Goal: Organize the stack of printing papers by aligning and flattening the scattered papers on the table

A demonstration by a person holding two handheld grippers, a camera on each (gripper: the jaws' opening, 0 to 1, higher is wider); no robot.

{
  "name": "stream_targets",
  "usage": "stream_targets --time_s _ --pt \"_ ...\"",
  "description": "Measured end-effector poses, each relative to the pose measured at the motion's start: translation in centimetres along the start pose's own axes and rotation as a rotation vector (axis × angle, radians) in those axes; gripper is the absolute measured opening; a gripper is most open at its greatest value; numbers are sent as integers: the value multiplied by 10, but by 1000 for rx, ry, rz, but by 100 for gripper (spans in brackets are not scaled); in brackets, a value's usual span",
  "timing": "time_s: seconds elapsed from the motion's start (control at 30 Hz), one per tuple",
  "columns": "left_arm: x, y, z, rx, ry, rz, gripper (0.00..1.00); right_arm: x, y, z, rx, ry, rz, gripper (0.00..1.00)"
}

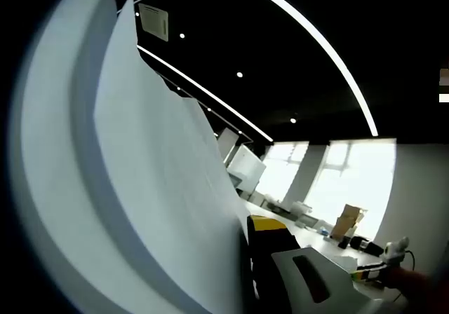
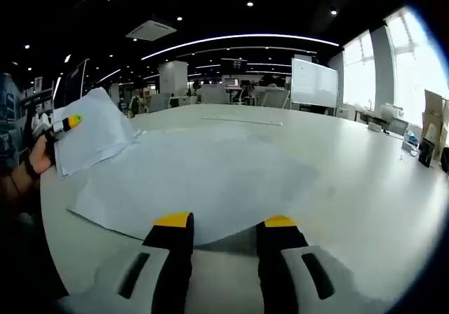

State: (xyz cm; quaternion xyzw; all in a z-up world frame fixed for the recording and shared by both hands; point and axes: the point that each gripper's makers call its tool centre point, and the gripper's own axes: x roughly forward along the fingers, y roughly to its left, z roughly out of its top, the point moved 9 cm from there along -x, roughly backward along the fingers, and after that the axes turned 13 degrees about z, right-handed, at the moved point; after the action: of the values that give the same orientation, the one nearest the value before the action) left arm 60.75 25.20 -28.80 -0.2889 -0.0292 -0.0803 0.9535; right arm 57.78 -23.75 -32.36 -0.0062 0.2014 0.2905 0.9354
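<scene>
No text, label, brand or number can be read in either view. The paper sheets [image 2: 210, 177] on the surface [image 2: 365, 188] look blank, and the whiteboard [image 2: 313, 83] and cardboard box [image 1: 349, 221] far off are too small to show any writing.

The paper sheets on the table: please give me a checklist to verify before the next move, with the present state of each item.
1. Left gripper holds a bundle of sheets: ok, lifted off the table.
2. Bundle is aligned: not ok, edges fan apart in the left gripper view.
3. Right gripper is free: ok, jaws apart, nothing between them.
4. Loose sheets lie flat: ok, spread in front of the right gripper.
5. Loose sheets are stacked evenly: not ok, they overlap askew.
6. How many sheets remain: cannot tell.
</scene>
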Motion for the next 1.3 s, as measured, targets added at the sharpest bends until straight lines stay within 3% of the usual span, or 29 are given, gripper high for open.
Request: stream_targets --time_s 0.4,1.0,1.3 --pt "0 0 0 1 0 0 12 3 4 1 -12 -6 31 15" --pt "0 -1 -1 4 5 1 12 8 -2 5 -10 -16 41 5" --pt "1 -1 -1 6 6 0 12 8 0 5 -71 -14 24 0"
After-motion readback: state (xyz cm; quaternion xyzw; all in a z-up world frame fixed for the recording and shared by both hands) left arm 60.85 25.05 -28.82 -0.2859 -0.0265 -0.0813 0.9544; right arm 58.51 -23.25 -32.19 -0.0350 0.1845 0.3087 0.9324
